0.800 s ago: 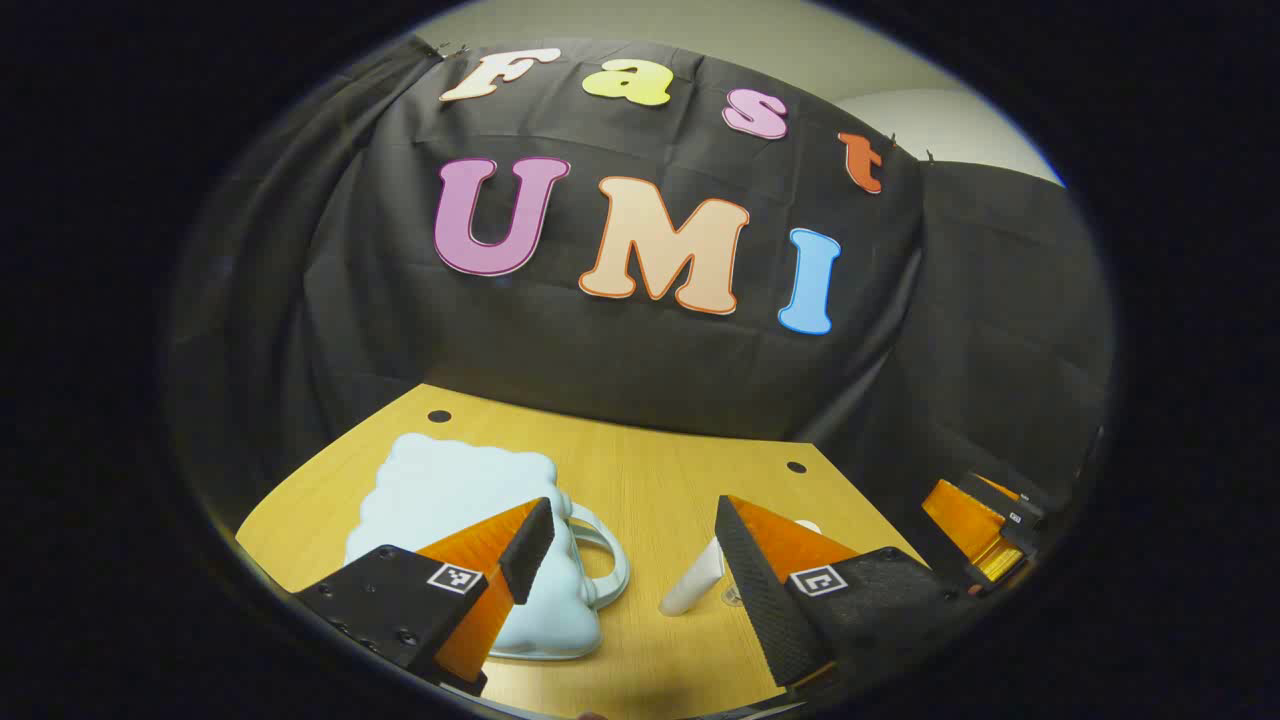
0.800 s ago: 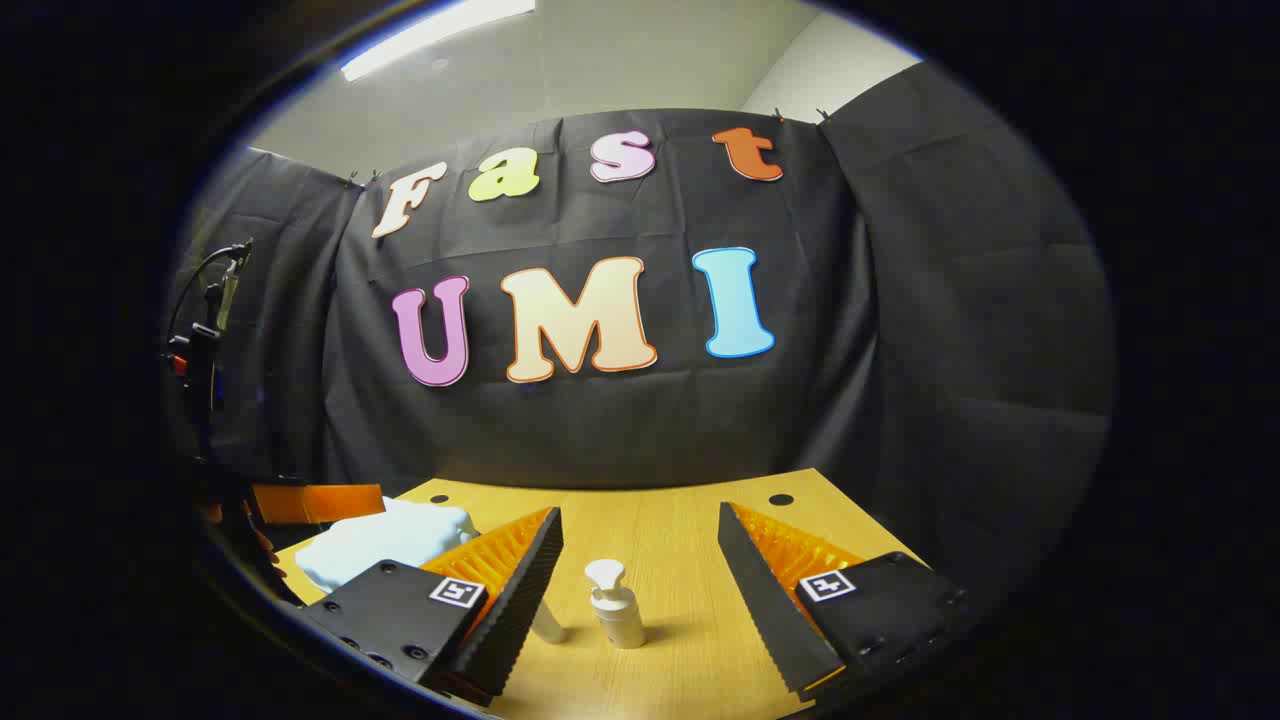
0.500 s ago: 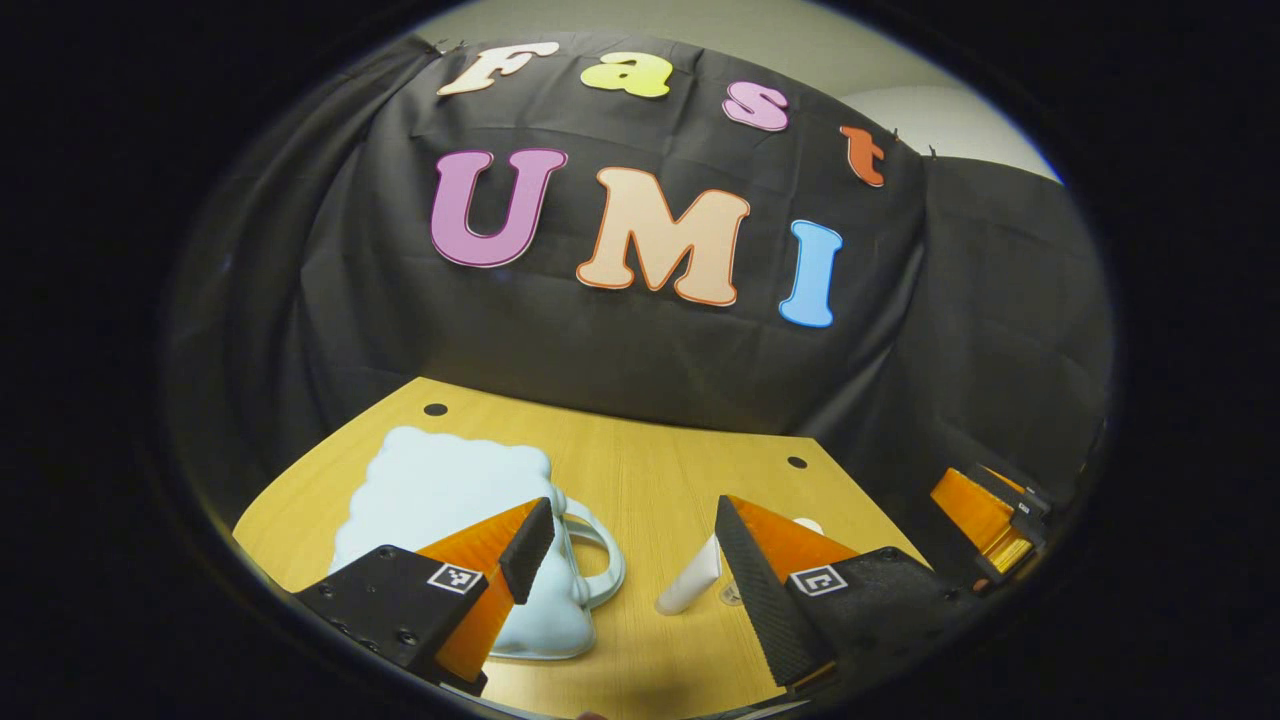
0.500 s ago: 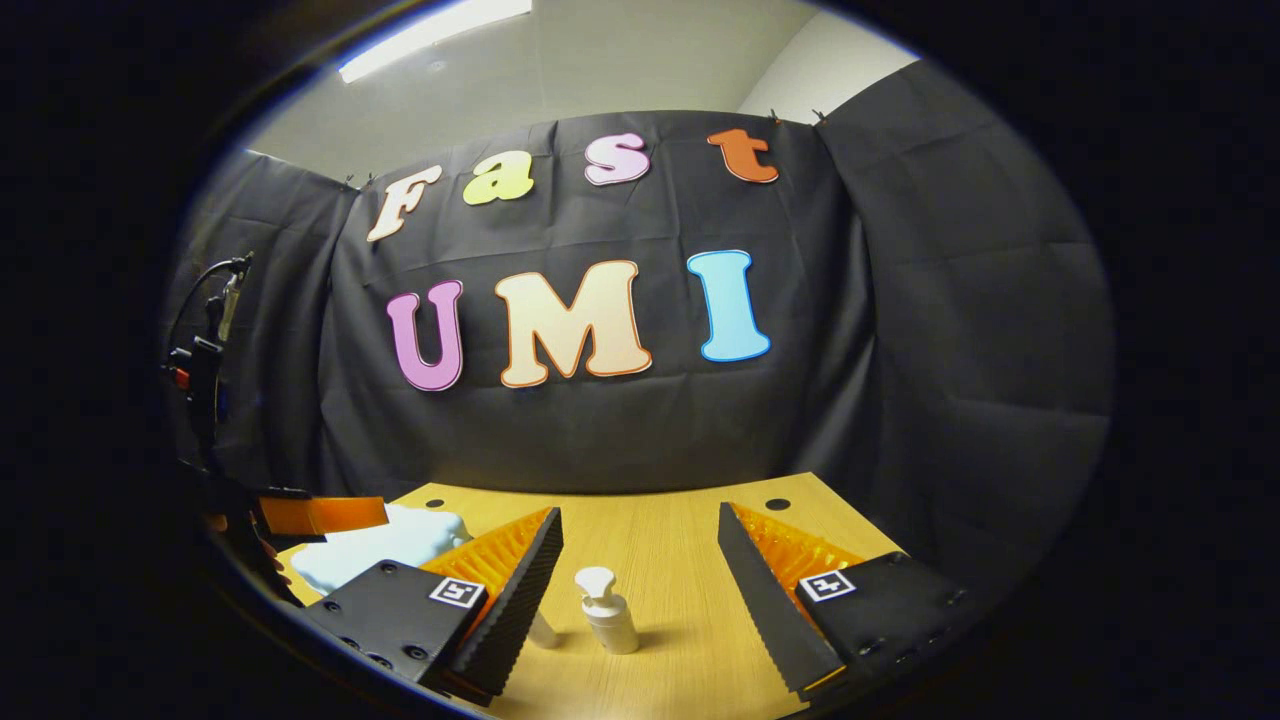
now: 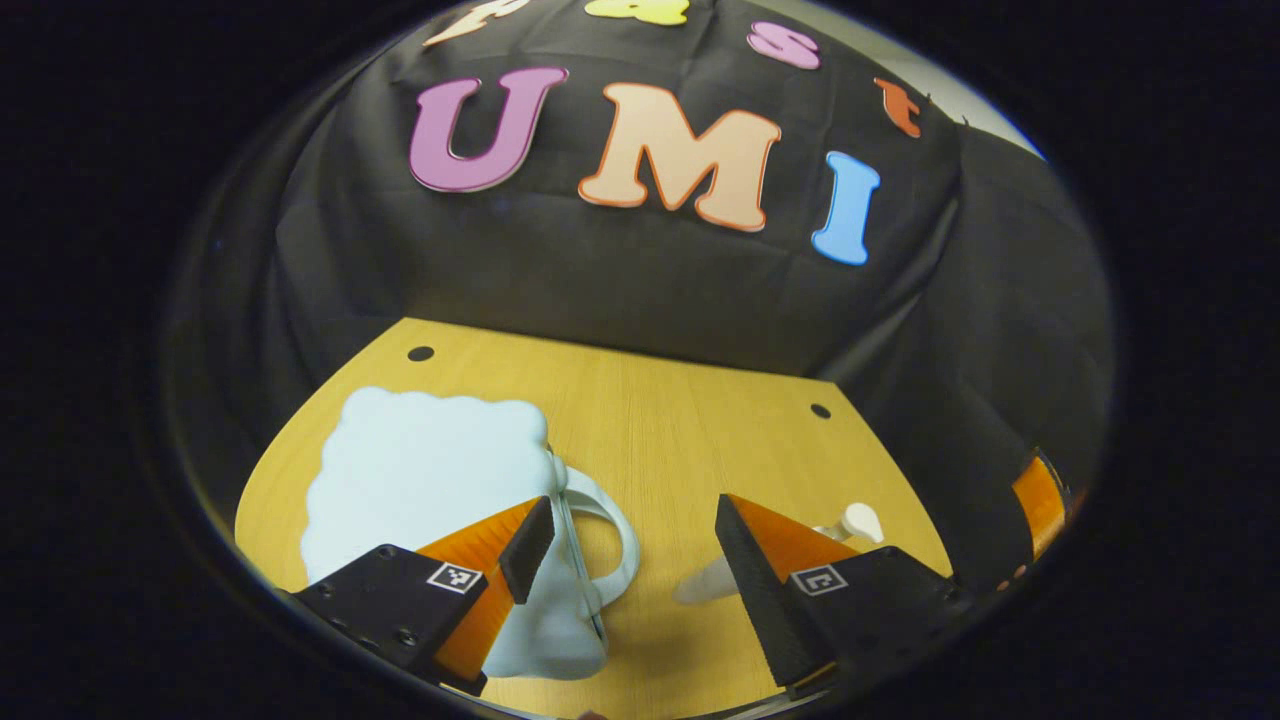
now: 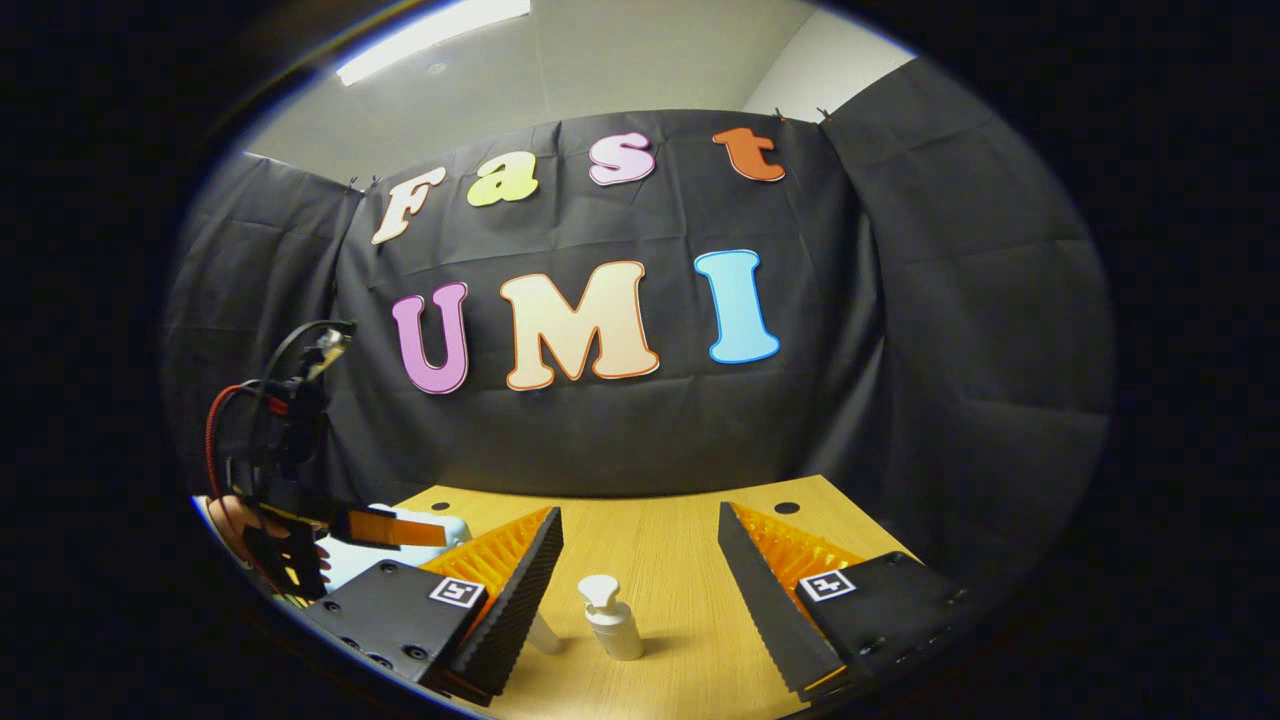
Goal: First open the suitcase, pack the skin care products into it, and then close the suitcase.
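Pale-blue suitcase [image 5: 430, 480] lies closed on the bench [image 5: 680, 420]; pump bottle [image 6: 610, 622] unpacked; left tongs [image 5: 630, 550] and right tongs [image 6: 640, 570] gape empty. Everything remains.

Left gripper [image 5: 630, 535]: fingers spread wide, nothing between them, pitched down. Seen in the right gripper view at far left [image 6: 385, 527], cabled, held by a hand [image 6: 232, 517].
Right gripper [image 6: 640, 545]: fingers spread wide, gripping nothing, held level and low.

Wooden table [image 5: 680, 420] carries suitcase [image 5: 430, 480], pump bottle [image 6: 612, 620], tube [image 5: 705, 585].
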Demonstrator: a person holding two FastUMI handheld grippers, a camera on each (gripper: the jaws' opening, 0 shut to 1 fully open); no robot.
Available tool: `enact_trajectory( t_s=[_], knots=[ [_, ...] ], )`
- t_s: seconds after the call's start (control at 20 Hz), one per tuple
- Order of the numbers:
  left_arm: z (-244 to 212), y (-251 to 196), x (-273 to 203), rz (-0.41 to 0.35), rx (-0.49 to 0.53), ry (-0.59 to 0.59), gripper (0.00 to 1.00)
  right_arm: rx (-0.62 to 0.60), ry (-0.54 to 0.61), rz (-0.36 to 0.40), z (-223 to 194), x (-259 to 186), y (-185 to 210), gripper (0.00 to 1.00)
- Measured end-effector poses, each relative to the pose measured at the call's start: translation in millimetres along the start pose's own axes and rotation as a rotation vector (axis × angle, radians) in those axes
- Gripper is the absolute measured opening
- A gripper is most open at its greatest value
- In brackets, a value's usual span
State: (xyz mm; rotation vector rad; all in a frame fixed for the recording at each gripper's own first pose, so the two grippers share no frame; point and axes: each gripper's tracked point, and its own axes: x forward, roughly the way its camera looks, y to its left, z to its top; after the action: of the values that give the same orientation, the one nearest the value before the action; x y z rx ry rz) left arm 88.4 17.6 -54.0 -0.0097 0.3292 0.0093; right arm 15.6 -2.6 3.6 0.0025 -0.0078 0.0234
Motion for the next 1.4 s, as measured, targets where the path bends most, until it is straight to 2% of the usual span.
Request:
enact_trajectory(
  t_s=[0.2,0.35,0.6,0.65,0.7,0.85,0.95,1.05,1.2,1.25,1.35,1.4],
  knots=[
    [-15,-5,35,-0.017,0.012,0.199,0.96,0.004,0.021,-0.007,-8,-3,-1,0.96],
    [-30,-4,56,0.016,-0.004,0.333,0.95,0.000,0.035,-0.008,-14,-7,-1,0.98],
    [-51,3,79,0.067,-0.012,0.477,0.92,-0.010,0.043,-0.018,-16,-14,-6,0.98],
    [-56,3,84,0.072,-0.024,0.505,0.85,-0.008,0.043,-0.023,-17,-16,-8,0.98],
    [-61,4,87,0.084,-0.036,0.533,0.85,-0.006,0.043,-0.031,-16,-17,-12,0.98],
    [-74,8,98,0.107,-0.058,0.602,0.71,0.003,0.045,-0.054,-17,-22,-22,0.98],
    [-80,9,104,0.119,-0.051,0.636,0.66,0.006,0.048,-0.067,-18,-26,-28,0.98],
    [-82,11,108,0.134,-0.039,0.646,0.59,0.009,0.050,-0.079,-19,-28,-34,0.98],
    [-86,20,112,0.164,-0.039,0.658,0.43,0.010,0.055,-0.093,-20,-32,-40,0.98],
    [-89,21,113,0.167,-0.048,0.668,0.33,0.010,0.056,-0.097,-20,-33,-41,0.98],
    [-91,21,116,0.171,-0.055,0.677,0.25,0.009,0.059,-0.100,-22,-33,-43,0.98],
    [-92,22,117,0.173,-0.051,0.682,0.24,0.006,0.061,-0.102,-22,-34,-44,0.98]
  ],
)
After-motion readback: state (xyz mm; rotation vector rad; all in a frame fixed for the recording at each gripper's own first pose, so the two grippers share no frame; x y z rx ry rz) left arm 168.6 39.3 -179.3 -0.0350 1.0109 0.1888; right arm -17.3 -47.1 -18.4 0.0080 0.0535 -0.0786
